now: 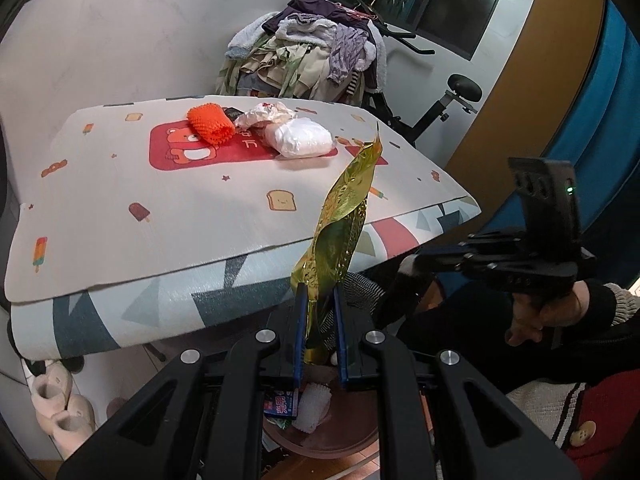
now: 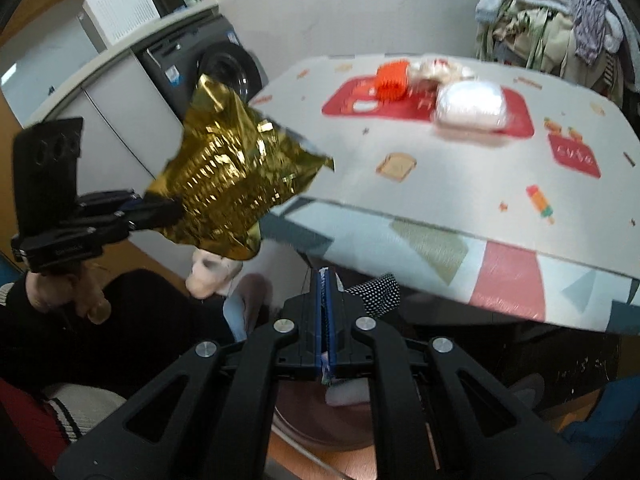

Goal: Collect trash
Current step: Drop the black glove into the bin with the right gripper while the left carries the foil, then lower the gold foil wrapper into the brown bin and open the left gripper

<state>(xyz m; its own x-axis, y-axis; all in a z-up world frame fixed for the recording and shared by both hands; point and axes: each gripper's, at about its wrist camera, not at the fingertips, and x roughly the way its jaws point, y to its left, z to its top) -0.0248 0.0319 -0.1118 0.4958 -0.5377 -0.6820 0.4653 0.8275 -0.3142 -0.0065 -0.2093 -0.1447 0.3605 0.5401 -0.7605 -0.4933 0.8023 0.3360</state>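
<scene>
Table [image 1: 224, 216] carries leftover trash: white bundle [image 1: 300, 142], orange mesh [image 1: 211, 123]. Bin [image 1: 320, 436] sits below the edge for drops. Left tool [image 1: 320, 312] clamped on gold foil wrapper [image 1: 340, 224], over bin. Right tool [image 2: 325, 312] closed on a thin scrap.

1. The gold foil wrapper [image 1: 340, 220], crinkled and shiny, stands upright just off the near edge of the table [image 1: 160, 216], pinched at its lower end.
2. On the table's far side you have an orange net sleeve [image 1: 211, 123], a crumpled white wrapper [image 1: 262, 114] and a white plastic bag [image 1: 300, 142], bunched together.
3. Below the table edge, the brown bin [image 1: 320, 436] already holds a blue packet and white foam netting.
</scene>
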